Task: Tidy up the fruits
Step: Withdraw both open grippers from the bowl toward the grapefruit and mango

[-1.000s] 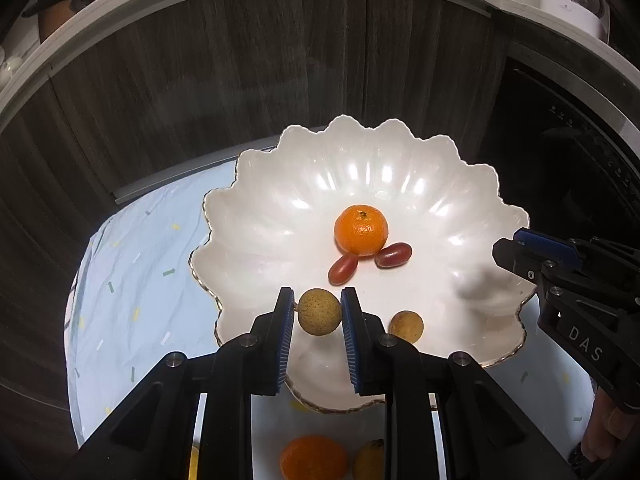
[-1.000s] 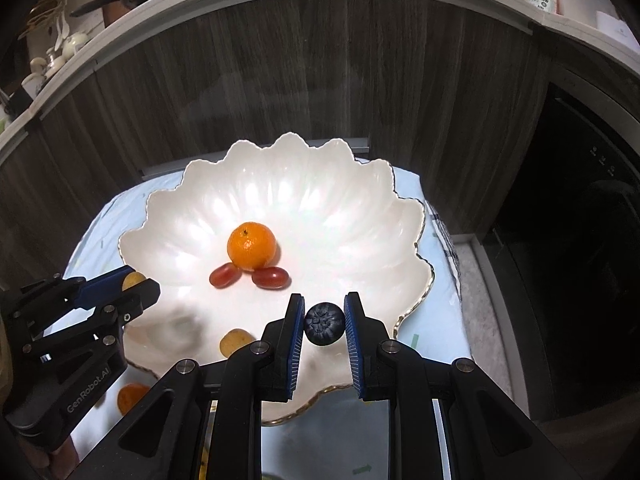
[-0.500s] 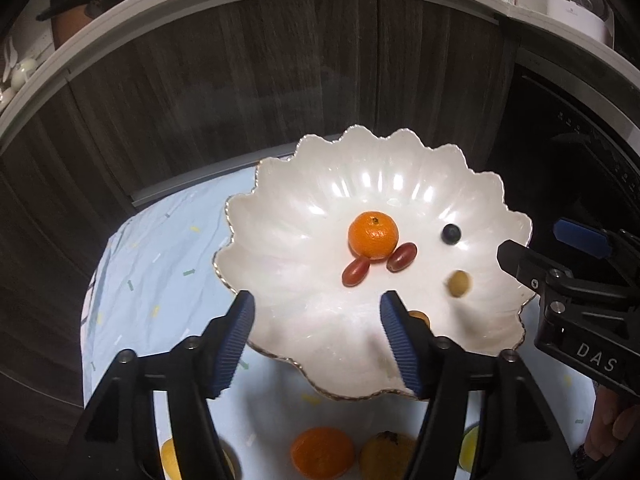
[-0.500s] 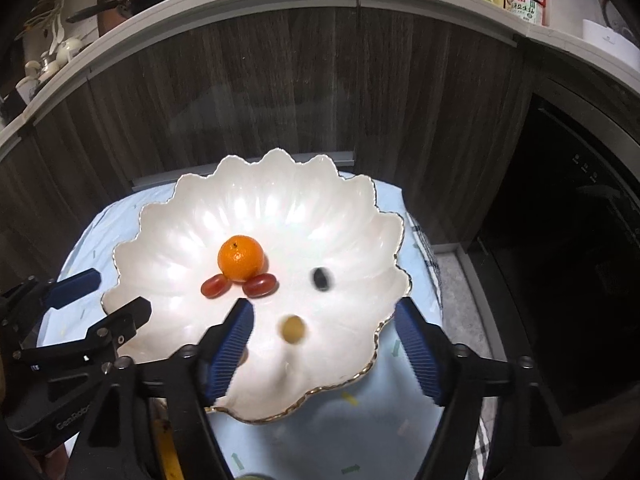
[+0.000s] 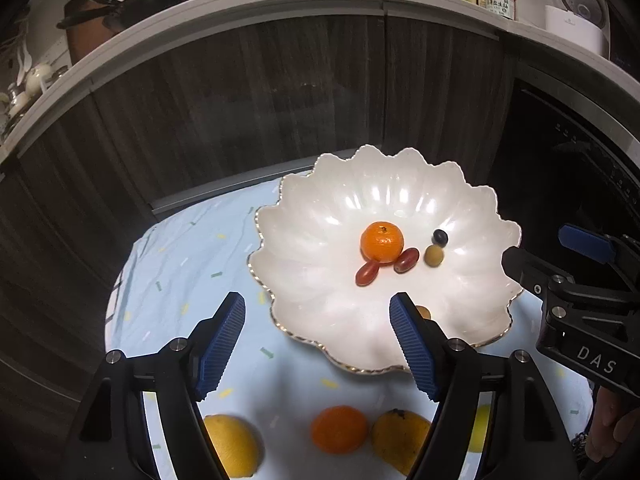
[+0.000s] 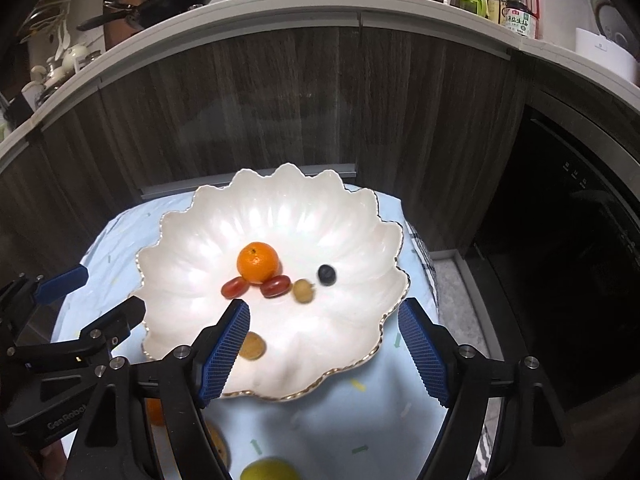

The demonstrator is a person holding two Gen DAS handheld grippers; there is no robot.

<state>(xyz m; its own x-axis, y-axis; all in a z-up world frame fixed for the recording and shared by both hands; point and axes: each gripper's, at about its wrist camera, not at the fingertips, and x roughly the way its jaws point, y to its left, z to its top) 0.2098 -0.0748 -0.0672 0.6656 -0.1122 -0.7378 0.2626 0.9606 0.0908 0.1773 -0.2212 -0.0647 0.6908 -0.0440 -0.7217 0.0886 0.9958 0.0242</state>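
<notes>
Left gripper jaws opening, nothing between. Right gripper wide apart, empty. Bowl holds mandarin, blueberry, possibly longan.

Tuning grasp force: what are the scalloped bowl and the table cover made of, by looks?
Scalloped bowl: likely glazed ceramic or porcelain, with a glossy pearly white surface, sharp highlights and a thin gold rim.
Table cover: looks like thin woven cloth, matte pale blue with a confetti print and soft creases. It could be coated.
</notes>
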